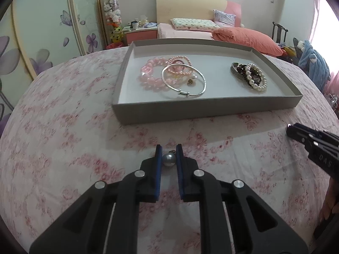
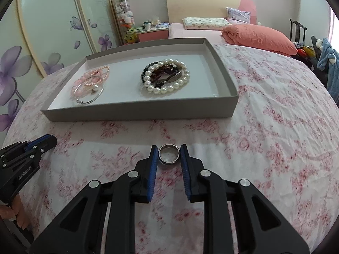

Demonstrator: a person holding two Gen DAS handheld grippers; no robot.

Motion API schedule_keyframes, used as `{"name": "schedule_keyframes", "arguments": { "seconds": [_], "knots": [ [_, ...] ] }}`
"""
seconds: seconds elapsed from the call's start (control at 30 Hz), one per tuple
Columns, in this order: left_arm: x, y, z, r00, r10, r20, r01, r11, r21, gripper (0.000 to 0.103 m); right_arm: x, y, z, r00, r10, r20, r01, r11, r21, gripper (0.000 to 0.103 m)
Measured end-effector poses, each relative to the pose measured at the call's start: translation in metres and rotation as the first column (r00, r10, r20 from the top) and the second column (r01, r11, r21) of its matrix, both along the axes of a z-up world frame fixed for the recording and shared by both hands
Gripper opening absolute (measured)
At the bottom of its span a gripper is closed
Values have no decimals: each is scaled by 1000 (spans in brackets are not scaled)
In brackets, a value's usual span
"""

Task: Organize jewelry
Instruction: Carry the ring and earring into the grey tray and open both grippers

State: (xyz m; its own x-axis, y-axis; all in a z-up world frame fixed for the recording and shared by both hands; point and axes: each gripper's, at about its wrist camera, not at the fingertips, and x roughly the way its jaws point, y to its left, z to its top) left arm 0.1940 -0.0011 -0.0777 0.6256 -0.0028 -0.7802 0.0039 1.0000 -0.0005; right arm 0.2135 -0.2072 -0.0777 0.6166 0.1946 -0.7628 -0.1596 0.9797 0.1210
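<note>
A: What is each hand doing?

B: The left gripper (image 1: 169, 155) clasps a grey pearl pendant (image 1: 168, 159); the right gripper (image 2: 169, 155) grips a steel ring (image 2: 169, 154), both low over the floral bedspread (image 2: 264, 110).

A: And next?

B: Likely carrying both forward into the grey tray (image 1: 203, 108), beside the bracelets.

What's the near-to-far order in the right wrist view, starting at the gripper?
Right gripper closed around the metal ring → floral bedspread → near wall of the grey tray → white pearl bracelet pile inside the tray → tray's far wall → orange duvet on the bed.
</note>
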Motion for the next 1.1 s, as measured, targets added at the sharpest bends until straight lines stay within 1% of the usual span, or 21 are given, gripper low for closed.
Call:
{"name": "schedule_keyframes", "arguments": {
  "seconds": [0.17,0.33,0.5,0.63,0.77,0.83,1.0,1.1],
  "knots": [
    [-8,3,7,1000,8,16,-7,1000,-13,14,-11,12,2,999,39,-8,-38,999,25,23],
    [-17,2,23,998,11,70,-9,1000,-27,14,-20,16,14,998,49,32,-50,997,54,23],
    [-28,2,44,988,16,156,-11,999,-32,14,-30,19,35,991,49,121,-57,997,61,23],
    [-37,-3,60,971,7,237,-4,1000,-14,14,-38,20,53,977,46,208,-60,996,64,23],
    [-46,-9,75,951,-4,308,4,1000,2,14,-45,22,69,955,45,292,-64,996,58,23],
    [-50,-11,80,940,-8,341,7,1000,5,14,-50,24,76,940,43,340,-64,997,51,23],
    [-54,-15,90,918,-16,397,15,1000,5,14,-60,27,90,890,35,454,-53,998,27,23],
    [-56,-17,93,910,-15,415,17,1000,-2,14,-66,27,98,856,29,516,-42,999,14,23]
  ]
}}
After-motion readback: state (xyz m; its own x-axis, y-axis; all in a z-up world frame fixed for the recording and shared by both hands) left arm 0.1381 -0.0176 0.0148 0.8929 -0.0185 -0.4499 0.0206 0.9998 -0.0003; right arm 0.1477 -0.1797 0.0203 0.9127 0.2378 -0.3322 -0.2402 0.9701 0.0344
